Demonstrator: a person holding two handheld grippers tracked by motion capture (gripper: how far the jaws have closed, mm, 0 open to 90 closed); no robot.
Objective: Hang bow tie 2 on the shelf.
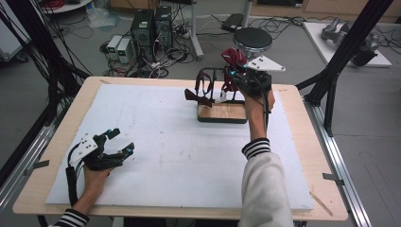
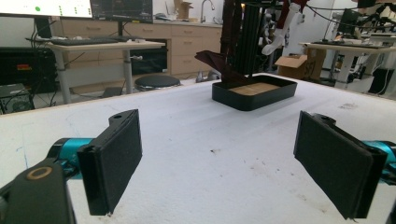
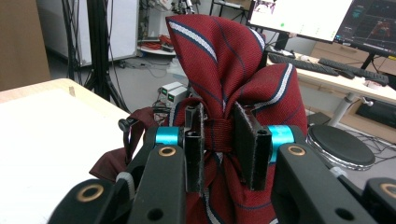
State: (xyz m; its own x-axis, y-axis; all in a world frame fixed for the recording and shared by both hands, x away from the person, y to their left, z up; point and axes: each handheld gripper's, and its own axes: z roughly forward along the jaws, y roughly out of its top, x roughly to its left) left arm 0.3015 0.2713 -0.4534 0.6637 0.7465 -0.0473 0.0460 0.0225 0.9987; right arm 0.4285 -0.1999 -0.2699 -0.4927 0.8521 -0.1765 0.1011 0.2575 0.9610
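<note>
The striped bow tie (image 3: pixel 224 88) is pinched at its knot between the right gripper (image 3: pixel 223 144) fingers (image 3: pixel 195 149). It could snag the rack (image 1: pixel 208 82) just below and slip free. The left gripper (image 2: pixel 224 163) fingers are spread, empty.

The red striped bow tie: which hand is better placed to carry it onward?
Right. The right hand-held gripper is shut on the red striped bow tie above the rack; the left hand-held gripper rests open, far away.

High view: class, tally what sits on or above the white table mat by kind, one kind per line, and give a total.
Hand-held tool: 2, left tool and right tool
Bow tie: 2, striped red bow tie and dark bow tie
Rack with tray base: 1
Total: 5
</note>
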